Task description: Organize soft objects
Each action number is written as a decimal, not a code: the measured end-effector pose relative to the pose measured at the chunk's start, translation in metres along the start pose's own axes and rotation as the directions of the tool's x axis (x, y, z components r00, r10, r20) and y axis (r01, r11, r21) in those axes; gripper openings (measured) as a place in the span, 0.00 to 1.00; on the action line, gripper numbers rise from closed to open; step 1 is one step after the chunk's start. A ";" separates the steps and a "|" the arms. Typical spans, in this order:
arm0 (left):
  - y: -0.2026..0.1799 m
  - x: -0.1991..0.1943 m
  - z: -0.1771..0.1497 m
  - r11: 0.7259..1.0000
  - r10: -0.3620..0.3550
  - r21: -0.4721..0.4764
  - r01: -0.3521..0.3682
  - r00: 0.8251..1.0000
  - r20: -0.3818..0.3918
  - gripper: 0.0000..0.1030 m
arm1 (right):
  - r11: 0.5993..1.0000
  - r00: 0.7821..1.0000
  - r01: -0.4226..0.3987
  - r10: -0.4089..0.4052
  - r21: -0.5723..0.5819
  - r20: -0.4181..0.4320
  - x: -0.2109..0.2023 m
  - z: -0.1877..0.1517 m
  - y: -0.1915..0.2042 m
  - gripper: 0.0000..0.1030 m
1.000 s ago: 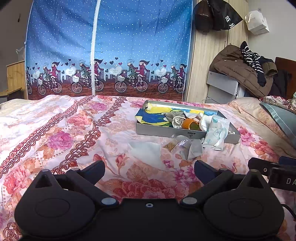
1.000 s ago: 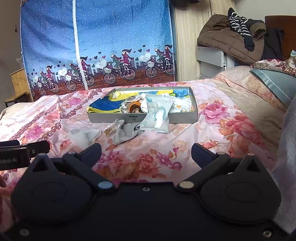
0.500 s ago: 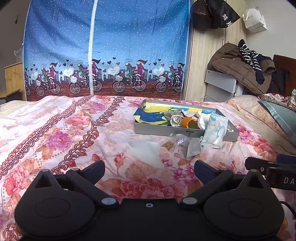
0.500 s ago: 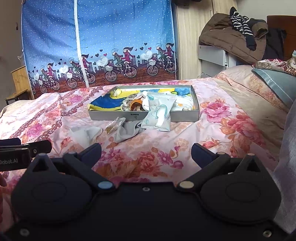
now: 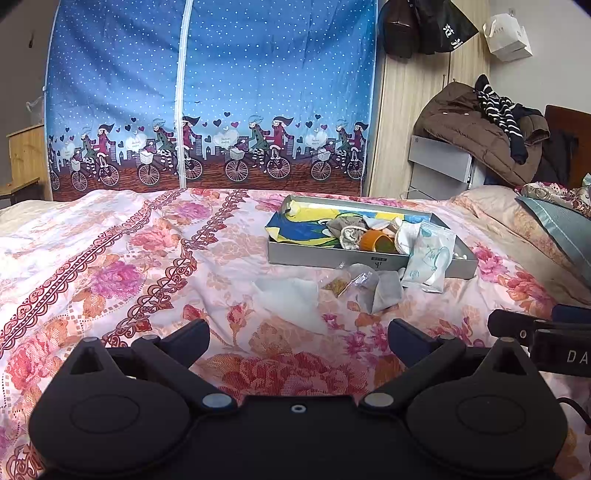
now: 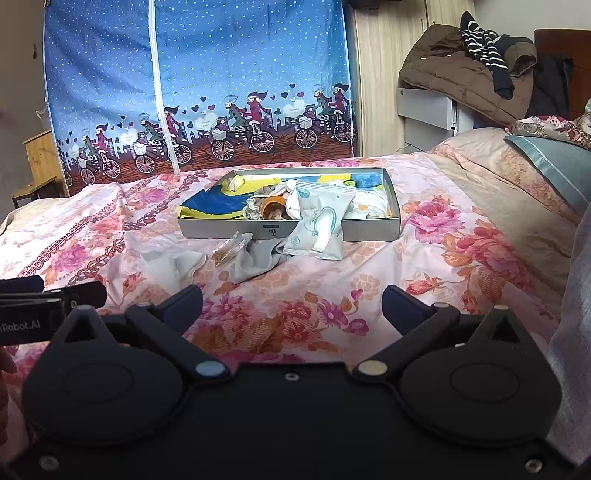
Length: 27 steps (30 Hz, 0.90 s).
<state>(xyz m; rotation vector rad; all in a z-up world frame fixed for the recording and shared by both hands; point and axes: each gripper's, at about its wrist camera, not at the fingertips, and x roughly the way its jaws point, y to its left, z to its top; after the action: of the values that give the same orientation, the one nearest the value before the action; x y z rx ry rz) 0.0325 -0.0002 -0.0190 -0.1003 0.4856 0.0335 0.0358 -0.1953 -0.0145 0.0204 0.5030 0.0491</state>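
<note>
Right wrist: grey sock (image 6: 258, 258) lies beyond the spread hand-held gripper (image 6: 291, 306).

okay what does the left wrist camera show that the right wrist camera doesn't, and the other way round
Only the left wrist view shows the dark bags and the white paper bag hanging on the wardrobe, and the right claw's finger entering at its right edge.

Only the right wrist view shows the left claw's finger at its left edge, and the inside of the orange cup lying in the tray.

Both show the grey tray on the floral bedspread, the pale packet draped over its front wall, the grey cloth and white cloth in front, and each camera's own open claw.
</note>
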 end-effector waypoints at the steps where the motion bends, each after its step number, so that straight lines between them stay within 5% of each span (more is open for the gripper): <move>1: 0.000 0.000 0.000 1.000 0.000 0.000 0.000 1.000 0.001 0.99 | 1.000 1.000 0.000 0.000 0.000 -0.001 0.000 0.000 0.000 1.00; 27: 0.002 0.009 -0.001 1.000 -0.010 -0.008 0.009 1.000 -0.015 0.99 | 1.000 0.999 -0.029 0.028 -0.010 -0.024 0.009 0.002 0.006 1.00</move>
<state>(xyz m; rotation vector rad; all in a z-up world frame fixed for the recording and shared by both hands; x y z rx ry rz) 0.0399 0.0020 -0.0243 -0.1107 0.4999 0.0254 0.0444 -0.1891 -0.0165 0.0169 0.5267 0.0798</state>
